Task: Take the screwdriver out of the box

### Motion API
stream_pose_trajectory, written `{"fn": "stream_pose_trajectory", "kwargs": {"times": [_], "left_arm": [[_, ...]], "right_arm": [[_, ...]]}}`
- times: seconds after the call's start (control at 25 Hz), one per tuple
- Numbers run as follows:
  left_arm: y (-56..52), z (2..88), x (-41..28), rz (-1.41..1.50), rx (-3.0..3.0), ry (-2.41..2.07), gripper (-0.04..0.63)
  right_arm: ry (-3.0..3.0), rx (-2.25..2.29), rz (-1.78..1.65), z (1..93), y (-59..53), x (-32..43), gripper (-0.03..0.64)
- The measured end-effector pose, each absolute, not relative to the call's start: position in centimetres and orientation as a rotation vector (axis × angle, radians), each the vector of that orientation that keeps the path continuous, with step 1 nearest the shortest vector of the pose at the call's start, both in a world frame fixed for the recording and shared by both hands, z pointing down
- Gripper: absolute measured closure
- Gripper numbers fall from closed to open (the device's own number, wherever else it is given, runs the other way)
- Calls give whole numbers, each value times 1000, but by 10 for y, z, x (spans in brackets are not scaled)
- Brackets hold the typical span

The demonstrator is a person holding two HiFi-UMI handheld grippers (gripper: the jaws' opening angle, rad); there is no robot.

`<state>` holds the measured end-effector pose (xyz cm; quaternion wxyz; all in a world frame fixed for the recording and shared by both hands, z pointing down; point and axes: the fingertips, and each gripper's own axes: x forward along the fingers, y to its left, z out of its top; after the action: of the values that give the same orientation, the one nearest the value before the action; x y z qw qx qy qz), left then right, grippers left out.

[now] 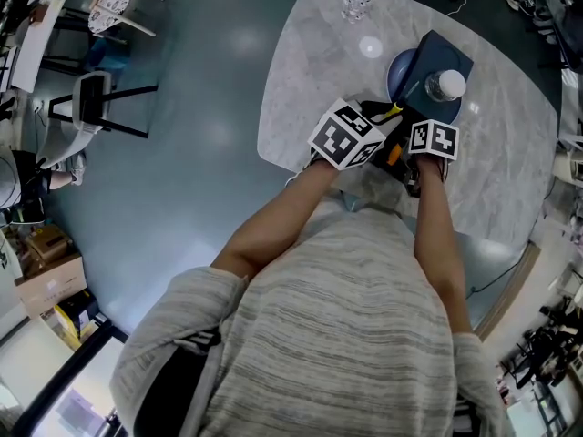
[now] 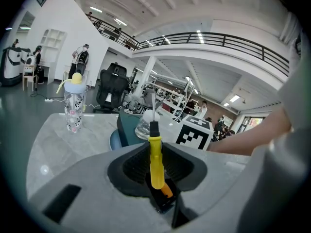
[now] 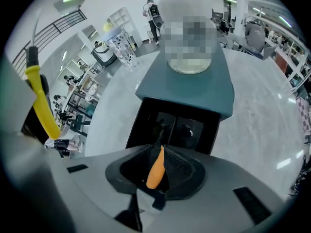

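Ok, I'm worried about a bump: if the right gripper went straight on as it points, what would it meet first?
Probably the open black compartment of the teal box, just ahead; its orange-handled tool points into it. Depth unclear.

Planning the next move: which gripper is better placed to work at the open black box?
Right. The right gripper hangs over the black box, an orange handle in its jaws; the left gripper is full, clamping the yellow screwdriver.

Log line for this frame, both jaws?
left gripper jaws: shut on yellow screwdriver | right gripper jaws: shut on orange tool, at open box
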<state>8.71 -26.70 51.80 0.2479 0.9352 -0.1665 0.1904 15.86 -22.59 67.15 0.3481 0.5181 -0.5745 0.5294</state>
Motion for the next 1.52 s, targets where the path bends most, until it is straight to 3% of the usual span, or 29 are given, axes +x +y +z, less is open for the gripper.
{"fn": "stream_pose_trajectory", "kwargs": {"times": [0.36, 0.64, 1.52], "left_arm": [[-261, 515, 92, 521, 2561, -430, 508], [-257, 520, 87, 535, 2549, -436, 508], [-254, 531, 75, 583, 2517, -463, 508]], "right_arm": [[-1467, 1377, 1493, 676, -211, 163, 529], [-1494, 1346, 1645, 690, -206, 135, 463], [-1426, 1368, 1629, 715, -198, 130, 495]]}}
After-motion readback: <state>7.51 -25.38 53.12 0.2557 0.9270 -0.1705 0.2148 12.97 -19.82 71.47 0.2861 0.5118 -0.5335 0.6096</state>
